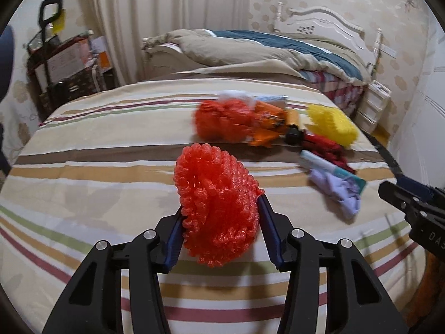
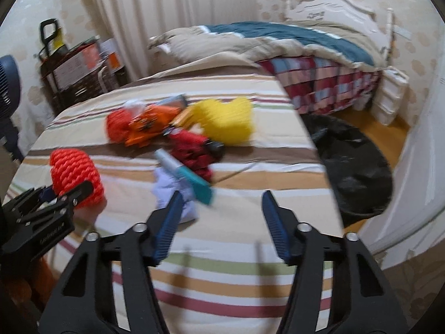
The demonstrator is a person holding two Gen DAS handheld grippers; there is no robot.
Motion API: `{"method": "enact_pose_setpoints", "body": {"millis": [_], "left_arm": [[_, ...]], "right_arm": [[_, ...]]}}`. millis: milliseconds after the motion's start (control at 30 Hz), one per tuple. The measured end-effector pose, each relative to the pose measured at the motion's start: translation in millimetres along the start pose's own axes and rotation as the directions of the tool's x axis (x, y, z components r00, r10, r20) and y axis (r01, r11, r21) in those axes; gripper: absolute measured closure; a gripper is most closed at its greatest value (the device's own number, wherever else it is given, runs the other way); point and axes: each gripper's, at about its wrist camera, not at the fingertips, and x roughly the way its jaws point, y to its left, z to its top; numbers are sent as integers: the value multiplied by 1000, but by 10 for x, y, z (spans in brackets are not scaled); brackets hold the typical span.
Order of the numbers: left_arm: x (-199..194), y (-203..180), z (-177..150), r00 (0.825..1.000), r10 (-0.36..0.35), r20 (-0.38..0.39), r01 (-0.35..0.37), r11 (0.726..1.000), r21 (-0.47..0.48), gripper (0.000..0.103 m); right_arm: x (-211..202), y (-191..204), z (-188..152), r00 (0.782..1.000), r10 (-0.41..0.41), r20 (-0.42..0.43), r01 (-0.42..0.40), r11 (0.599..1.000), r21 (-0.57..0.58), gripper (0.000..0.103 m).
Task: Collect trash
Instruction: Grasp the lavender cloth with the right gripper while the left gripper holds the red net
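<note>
My left gripper (image 1: 221, 211) is shut on a red foam fruit net (image 1: 217, 206) and holds it just above the striped bedcover; this net also shows in the right wrist view (image 2: 75, 178). My right gripper (image 2: 221, 203) is open and empty above the cover, near a lilac wrapper with a teal strip (image 2: 178, 186). Further back lies a trash pile: another red net (image 1: 219, 119), an orange wrapper (image 1: 269, 122), a yellow net (image 1: 331, 123), a red wrapper (image 2: 192, 150). A black trash bag (image 2: 353, 161) lies on the floor to the right of the bed.
The striped cover (image 1: 97, 183) spreads over the near surface. A bed with a crumpled duvet (image 1: 250, 53) and white headboard (image 1: 319, 22) stands behind. A cluttered shelf (image 1: 64, 66) is at the back left, white drawers (image 2: 389, 100) at the right, a fan (image 2: 8, 83) at the left edge.
</note>
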Motion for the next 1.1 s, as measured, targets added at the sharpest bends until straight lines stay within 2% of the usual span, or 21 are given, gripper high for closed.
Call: {"method": "enact_pose_setpoints", "body": {"millis": [133, 267, 500, 600, 667, 767, 800, 1100], "left_arm": [[-27, 157, -1, 999, 34, 13, -33, 999, -22, 55], [-27, 287, 14, 998, 53, 21, -52, 998, -40, 56], [-16, 344, -3, 999, 44, 26, -42, 998, -55, 56], [-15, 357, 0, 999, 41, 28, -39, 997, -61, 57], [-18, 354, 2, 999, 41, 29, -39, 997, -63, 57], [-27, 354, 1, 999, 41, 31, -39, 997, -64, 58], [-28, 355, 0, 999, 42, 32, -39, 997, -65, 58], [-114, 331, 30, 998, 37, 53, -34, 997, -70, 60]], "right_arm": [[61, 199, -22, 998, 56, -23, -57, 998, -33, 54], [148, 385, -21, 997, 70, -42, -74, 994, -82, 57], [321, 528, -8, 998, 17, -63, -26, 988, -150, 66], [328, 557, -6, 998, 4, -55, -14, 985, -170, 80], [328, 577, -4, 999, -22, -45, 13, 982, -190, 81], [317, 553, 0, 999, -13, -38, 6, 984, -178, 83], [305, 545, 1, 999, -9, -33, 3, 985, -174, 88], [151, 460, 45, 999, 39, -5, -39, 992, -123, 91]]}}
